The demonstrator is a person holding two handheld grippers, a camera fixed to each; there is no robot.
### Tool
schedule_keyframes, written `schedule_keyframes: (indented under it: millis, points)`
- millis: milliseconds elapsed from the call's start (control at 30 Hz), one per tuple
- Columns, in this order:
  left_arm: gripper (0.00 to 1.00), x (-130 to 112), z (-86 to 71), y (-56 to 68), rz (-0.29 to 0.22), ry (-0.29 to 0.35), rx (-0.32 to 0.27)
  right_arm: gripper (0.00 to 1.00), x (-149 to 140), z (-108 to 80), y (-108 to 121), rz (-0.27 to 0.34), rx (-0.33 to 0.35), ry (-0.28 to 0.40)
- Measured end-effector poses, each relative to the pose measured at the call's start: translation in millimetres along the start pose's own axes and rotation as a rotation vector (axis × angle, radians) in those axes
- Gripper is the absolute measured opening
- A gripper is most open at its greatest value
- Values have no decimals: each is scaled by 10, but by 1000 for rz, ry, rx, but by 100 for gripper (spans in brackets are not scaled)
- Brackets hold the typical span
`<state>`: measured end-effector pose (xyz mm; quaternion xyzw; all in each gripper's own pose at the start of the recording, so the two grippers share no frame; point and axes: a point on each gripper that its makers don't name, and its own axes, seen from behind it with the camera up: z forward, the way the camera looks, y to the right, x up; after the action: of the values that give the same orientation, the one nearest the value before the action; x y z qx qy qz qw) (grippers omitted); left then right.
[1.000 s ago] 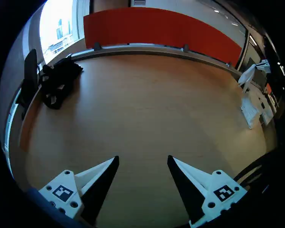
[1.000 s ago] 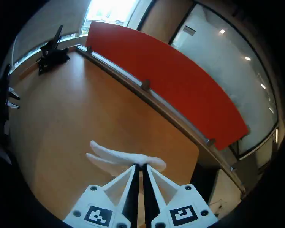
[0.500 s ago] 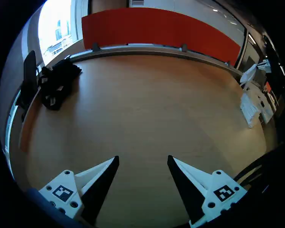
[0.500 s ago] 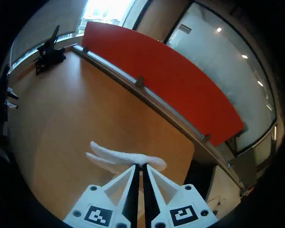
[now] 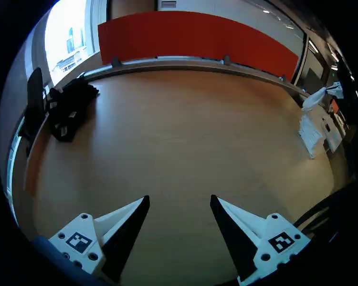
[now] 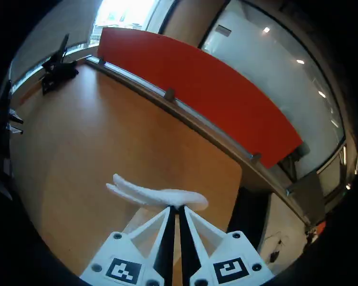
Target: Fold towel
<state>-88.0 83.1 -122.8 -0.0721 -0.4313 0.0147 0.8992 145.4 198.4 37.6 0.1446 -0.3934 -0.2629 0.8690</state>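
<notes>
towel (image 6: 155,196): white | table (image 5: 179,133): tan wood grain | divider (image 5: 198,33): red

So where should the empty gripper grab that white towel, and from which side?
Probably the loose end of the towel, which sticks out sideways from where the right gripper pinches it. Two thin, flat layers show there, so the open left gripper would best come in edge-on from that free side, one finger on each face, taking both layers together.
</notes>
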Motion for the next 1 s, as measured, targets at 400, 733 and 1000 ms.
schedule_keyframes:
  millis: [400,733,1000]
  points:
    - [94,-62,-12,48,14,-7,-7,5,-973,-57,-24,110,-19,-110]
    - [94,-73,-29,37,18,-8,-4,5,-1385,-7,-65,144,-22,-169]
    - [94,-78,-38,11,15,-9,2,5,-1594,38,-82,167,-23,-205]
